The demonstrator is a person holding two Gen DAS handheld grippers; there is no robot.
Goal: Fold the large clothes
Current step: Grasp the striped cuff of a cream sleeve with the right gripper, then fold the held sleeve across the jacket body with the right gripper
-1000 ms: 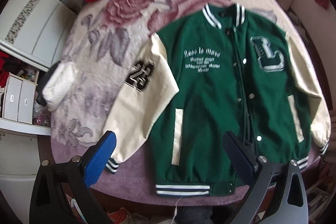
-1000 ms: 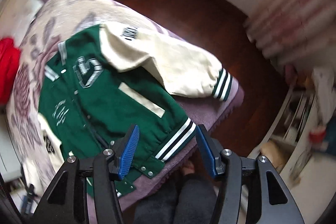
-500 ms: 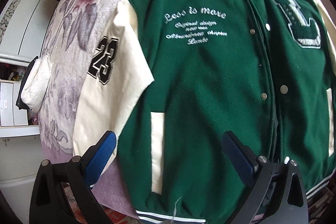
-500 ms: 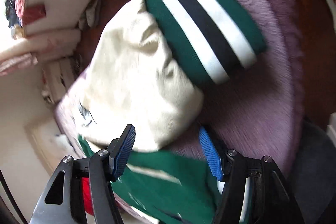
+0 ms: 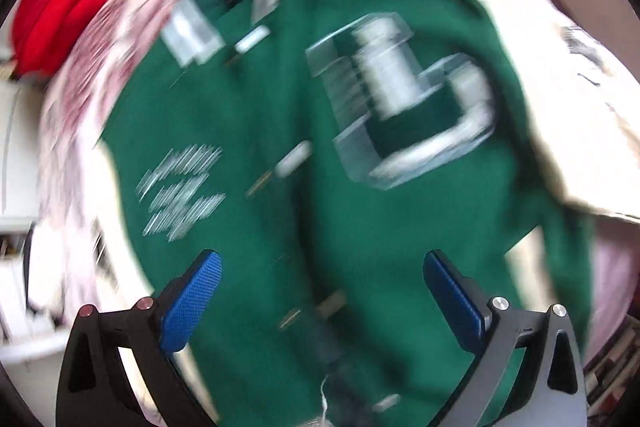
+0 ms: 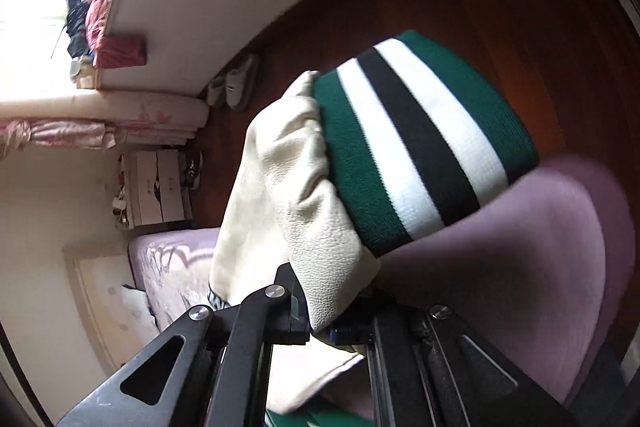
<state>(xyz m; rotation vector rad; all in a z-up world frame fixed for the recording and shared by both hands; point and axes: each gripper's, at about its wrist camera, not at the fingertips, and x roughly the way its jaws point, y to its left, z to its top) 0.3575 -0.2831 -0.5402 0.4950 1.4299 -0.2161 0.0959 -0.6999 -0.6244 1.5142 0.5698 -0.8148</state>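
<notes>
A green varsity jacket (image 5: 304, 163) with cream sleeves lies face up on the bed, blurred in the left wrist view; its big letter patch (image 5: 404, 99) shows at upper right. My left gripper (image 5: 320, 291) hangs open over the jacket's button front, nothing between its blue pads (image 5: 192, 299). In the right wrist view my right gripper (image 6: 320, 323) is shut on the cream sleeve (image 6: 288, 203) just behind its green, white and black striped cuff (image 6: 420, 147), which sticks out past the fingers.
A red garment (image 5: 60, 23) lies at the bed's far left corner. The purple blanket (image 6: 520, 259) covers the bed edge under the sleeve. Dark wooden floor (image 6: 480, 11), a white wall and folded bedding (image 6: 120, 115) lie beyond the bed.
My left gripper swept down and right over the jacket, now close above the button line. My right gripper closed on the cream sleeve near the cuff.
</notes>
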